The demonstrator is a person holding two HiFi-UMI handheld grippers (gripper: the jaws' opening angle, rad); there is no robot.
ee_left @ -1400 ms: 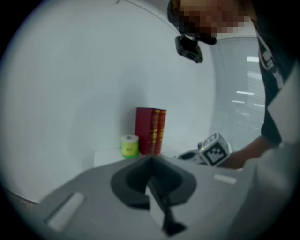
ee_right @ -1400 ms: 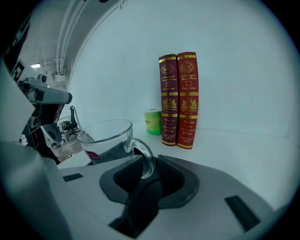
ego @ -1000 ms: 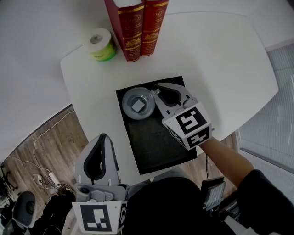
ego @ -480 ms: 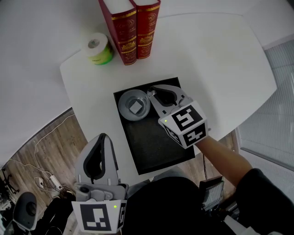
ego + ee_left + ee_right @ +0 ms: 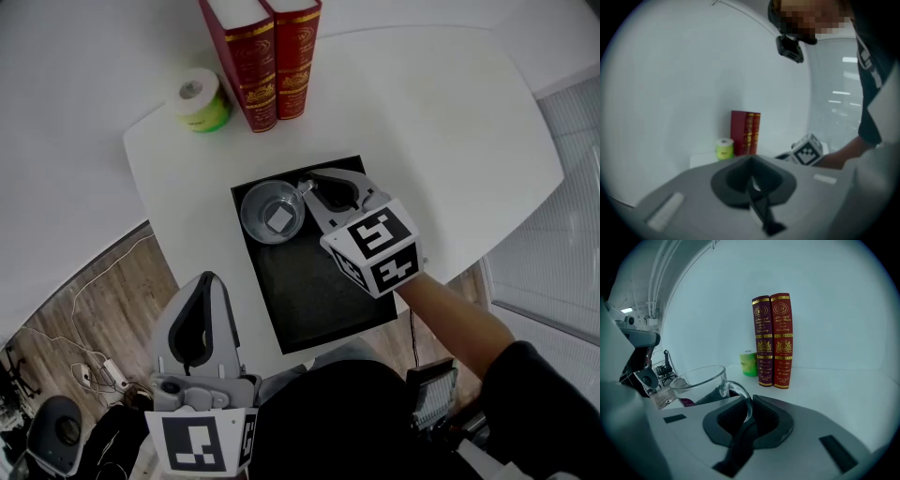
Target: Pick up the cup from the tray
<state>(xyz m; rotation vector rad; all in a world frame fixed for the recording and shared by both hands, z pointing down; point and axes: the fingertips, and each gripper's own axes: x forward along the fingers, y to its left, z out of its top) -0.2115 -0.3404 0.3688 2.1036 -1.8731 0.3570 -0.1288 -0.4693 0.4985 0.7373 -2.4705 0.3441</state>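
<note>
Cup (image 5: 273,212): clear glass with a handle, at the far left corner of the black tray (image 5: 323,291) on the white table (image 5: 431,122). Whether it rests on the tray or is just clear of it cannot be told. The right tool (image 5: 307,193) reaches in from the cup's right, its jaws clamped on the handle. The left tool (image 5: 208,281) is held beyond the table's near edge, well apart from the tray, jaws together and empty. Two red books (image 5: 262,56) stand at the far edge, with a green roll (image 5: 198,97) just beside them.
</note>
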